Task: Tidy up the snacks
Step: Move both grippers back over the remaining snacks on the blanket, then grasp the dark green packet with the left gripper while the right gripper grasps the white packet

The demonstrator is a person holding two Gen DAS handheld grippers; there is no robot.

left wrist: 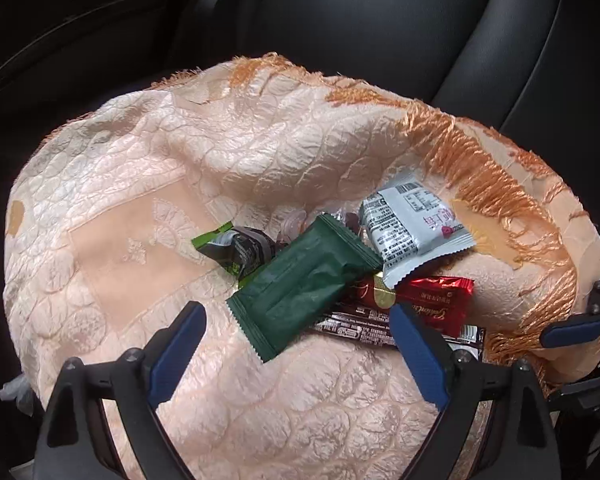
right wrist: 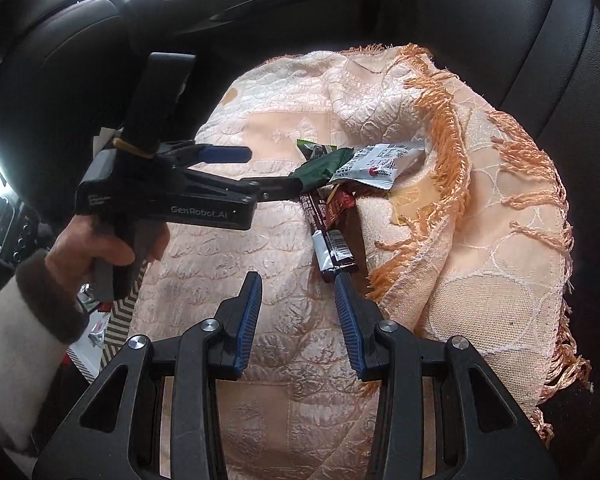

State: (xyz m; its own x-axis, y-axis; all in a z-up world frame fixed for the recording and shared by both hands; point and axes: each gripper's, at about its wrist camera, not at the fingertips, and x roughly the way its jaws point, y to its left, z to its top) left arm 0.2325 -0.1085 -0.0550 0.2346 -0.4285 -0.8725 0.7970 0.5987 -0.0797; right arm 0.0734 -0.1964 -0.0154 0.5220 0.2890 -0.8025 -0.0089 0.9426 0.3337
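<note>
Both pairs of jaws are held apart with nothing clamped between them. From the left wrist view, the left gripper (left wrist: 296, 320) is seen with its blue pads spread wide over the near end of a small heap of snacks, the corner of the dark green packet (left wrist: 304, 280) lying between the pads without being touched. From the right wrist view, the right gripper (right wrist: 298, 284) is seen narrower but still parted, its right pad tip just beside the near end of the dark brown bar (right wrist: 332, 248); whether they touch cannot be told. The heap is laid on a peach quilted cloth (left wrist: 140, 200) with orange fringe, spread over a black car seat (left wrist: 380, 12). A white packet (left wrist: 414, 226) with a barcode and fine print, unreadable here, is set atop a red foil packet (left wrist: 440, 300) carrying gold script. "GenRobot.AI" is printed on the left gripper's body, which is held in a hand (right wrist: 100, 244).
</note>
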